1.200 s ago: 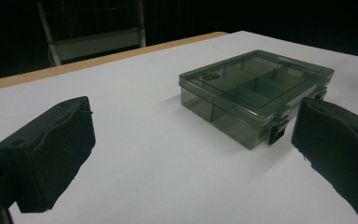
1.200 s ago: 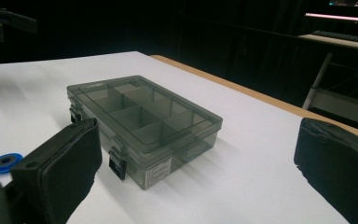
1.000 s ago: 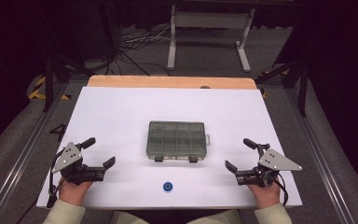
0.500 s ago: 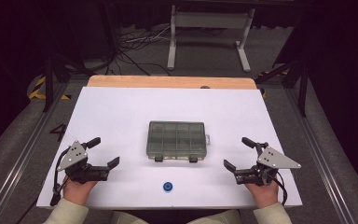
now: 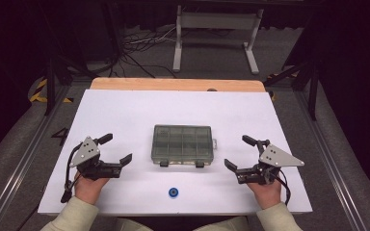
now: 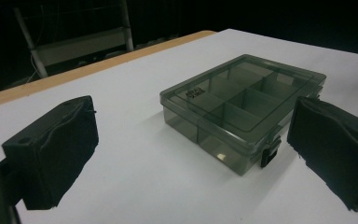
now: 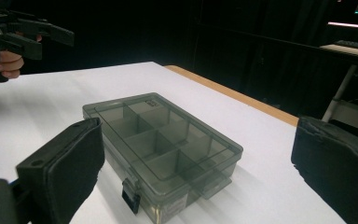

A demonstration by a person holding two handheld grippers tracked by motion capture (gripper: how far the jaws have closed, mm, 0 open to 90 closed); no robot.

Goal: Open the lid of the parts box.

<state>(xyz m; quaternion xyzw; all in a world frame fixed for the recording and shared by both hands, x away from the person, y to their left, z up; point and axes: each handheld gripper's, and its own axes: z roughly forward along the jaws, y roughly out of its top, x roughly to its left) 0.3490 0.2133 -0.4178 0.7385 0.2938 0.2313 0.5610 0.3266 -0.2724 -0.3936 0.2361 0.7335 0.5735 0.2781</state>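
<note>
High view showed the left gripper [image 5: 118, 150] had drifted slightly inward toward the closed compartment box [image 5: 182, 143] at mid-table (latches shut); right gripper [image 5: 237, 154] barely moved. Both jaws gaped, empty, suggesting an approach.

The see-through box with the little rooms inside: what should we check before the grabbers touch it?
1. Lid of the box shut and flat: ok.
2. Both black latches on its near edge closed: ok, they look snapped down.
3. Left gripper open, holding nothing: ok.
4. Right gripper open, holding nothing: ok.
5. Anything inside the compartments: cannot tell for sure; those seen look empty.
6. Small blue round thing out of the way: ok, it lies apart, nearer the person.
</note>
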